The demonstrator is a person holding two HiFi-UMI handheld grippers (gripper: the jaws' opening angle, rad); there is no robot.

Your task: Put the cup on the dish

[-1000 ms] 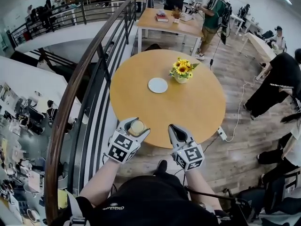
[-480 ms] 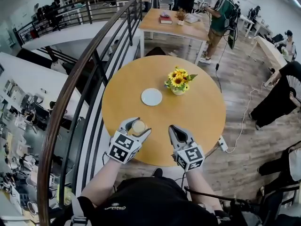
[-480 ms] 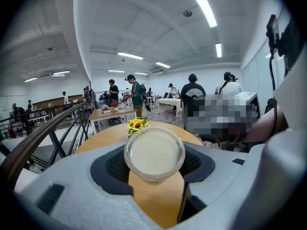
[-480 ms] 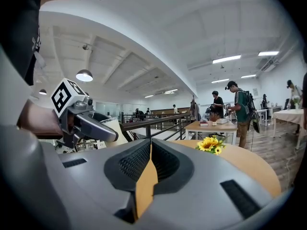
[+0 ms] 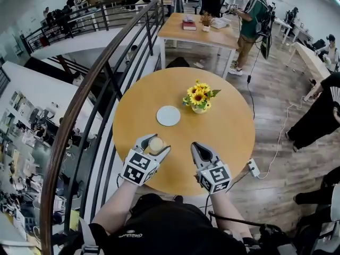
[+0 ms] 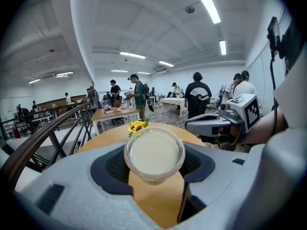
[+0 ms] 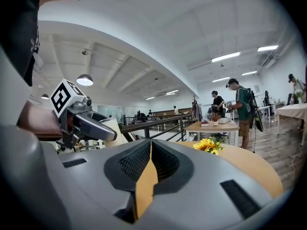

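left gripper: squeezes the cup by its sides, so it sits upright (no spills).
right gripper: pinched together, empty.
dish: farther up the table, well apart from the cup.

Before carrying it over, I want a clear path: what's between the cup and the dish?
Bare table between cup and dish, as the head view shows.
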